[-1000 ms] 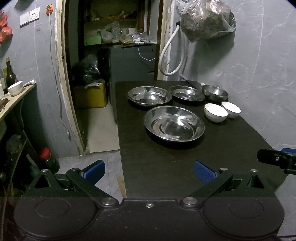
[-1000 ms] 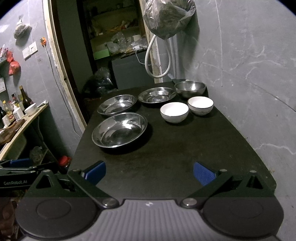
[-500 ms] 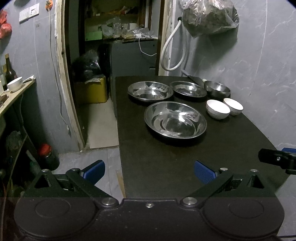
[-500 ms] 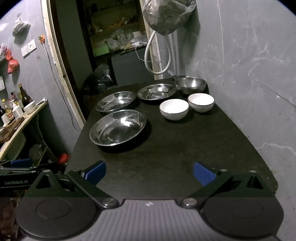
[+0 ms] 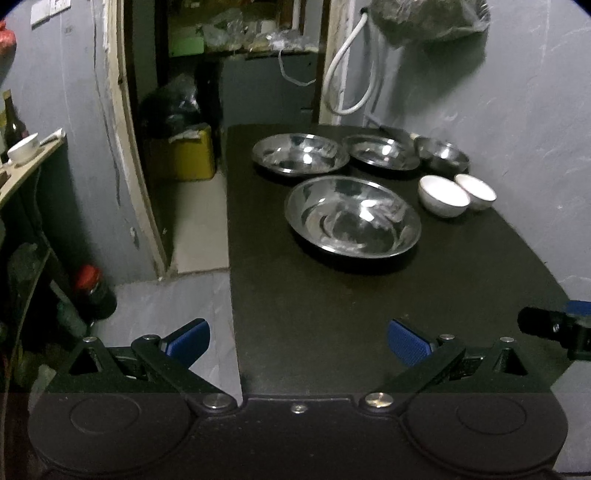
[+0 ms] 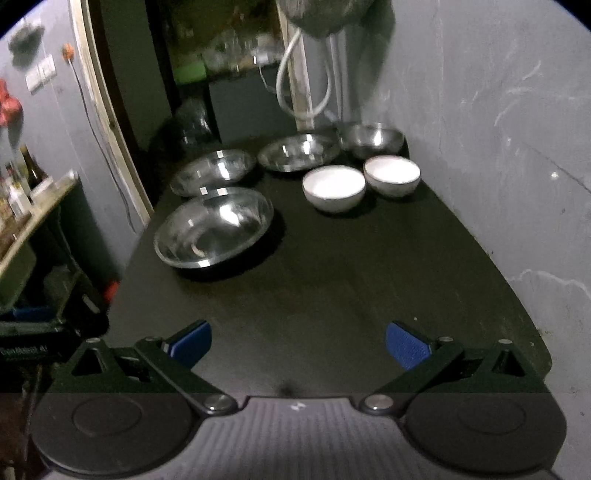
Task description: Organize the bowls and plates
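Observation:
On the black table [image 5: 332,314] lie a large steel plate [image 5: 352,216] [image 6: 214,225], two smaller steel plates behind it [image 5: 300,153] [image 5: 380,152], a steel bowl [image 5: 441,157] [image 6: 371,139] in the far corner, and two white bowls [image 5: 443,195] [image 5: 475,191] [image 6: 334,187] [image 6: 392,175] side by side. My left gripper [image 5: 297,341] hangs open over the table's near left edge. My right gripper [image 6: 298,342] is open above the near table end. Both hold nothing and are well short of the dishes.
A grey wall runs along the table's right side, with a hanging plastic bag [image 5: 428,18] and white hose [image 5: 345,70]. A doorway and yellow bin [image 5: 186,155] lie to the left. A side shelf [image 5: 26,166] holds a white bowl and bottles. A red-capped jar [image 5: 92,291] stands on the floor.
Both grippers have moved forward toward the dishes, which appear larger and closer. The right wrist view is blurred by motion. The jaws have stayed open.

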`<state>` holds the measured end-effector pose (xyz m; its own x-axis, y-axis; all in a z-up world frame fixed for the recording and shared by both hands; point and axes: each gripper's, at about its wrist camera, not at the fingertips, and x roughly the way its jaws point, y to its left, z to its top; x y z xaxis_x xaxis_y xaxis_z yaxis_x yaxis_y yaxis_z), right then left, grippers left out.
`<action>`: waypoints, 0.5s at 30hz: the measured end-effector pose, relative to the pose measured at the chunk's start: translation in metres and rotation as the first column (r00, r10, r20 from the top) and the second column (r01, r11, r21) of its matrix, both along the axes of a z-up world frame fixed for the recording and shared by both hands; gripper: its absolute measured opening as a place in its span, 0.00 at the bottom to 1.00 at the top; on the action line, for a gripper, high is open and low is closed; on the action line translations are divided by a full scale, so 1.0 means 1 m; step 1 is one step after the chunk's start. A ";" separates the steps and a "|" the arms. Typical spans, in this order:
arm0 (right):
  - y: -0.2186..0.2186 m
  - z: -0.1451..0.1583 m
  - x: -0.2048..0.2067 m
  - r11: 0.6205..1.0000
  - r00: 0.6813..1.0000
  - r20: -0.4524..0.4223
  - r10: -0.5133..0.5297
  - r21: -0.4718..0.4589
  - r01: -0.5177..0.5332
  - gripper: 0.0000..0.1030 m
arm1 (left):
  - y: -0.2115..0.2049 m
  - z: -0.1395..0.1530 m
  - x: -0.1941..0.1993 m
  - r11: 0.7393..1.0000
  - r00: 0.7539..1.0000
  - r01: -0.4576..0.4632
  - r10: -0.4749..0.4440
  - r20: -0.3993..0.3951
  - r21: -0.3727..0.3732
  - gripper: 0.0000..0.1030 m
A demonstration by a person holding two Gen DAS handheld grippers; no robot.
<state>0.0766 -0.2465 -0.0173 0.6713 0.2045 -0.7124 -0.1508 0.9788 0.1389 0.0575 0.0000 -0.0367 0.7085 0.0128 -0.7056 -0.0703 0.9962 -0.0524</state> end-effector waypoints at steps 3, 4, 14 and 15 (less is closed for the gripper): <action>0.003 -0.004 0.013 0.999 0.996 -0.084 -0.018 -0.032 0.015 1.00 | 0.004 -0.001 0.008 0.999 0.999 -0.041 0.041 -0.030 -0.002 0.99; 0.003 -0.003 0.017 1.000 0.995 -0.096 -0.023 -0.023 0.021 1.00 | 0.006 0.000 0.011 0.999 0.998 -0.050 0.050 -0.032 -0.007 0.99; 0.021 0.017 0.074 0.997 0.987 -0.147 0.056 -0.053 -0.064 1.00 | 0.012 0.008 0.054 0.990 0.989 -0.141 0.139 -0.052 -0.024 0.99; 0.023 0.020 0.081 0.995 0.987 -0.144 0.070 -0.056 -0.079 1.00 | 0.012 0.010 0.060 0.988 0.987 -0.153 0.152 -0.053 -0.023 0.99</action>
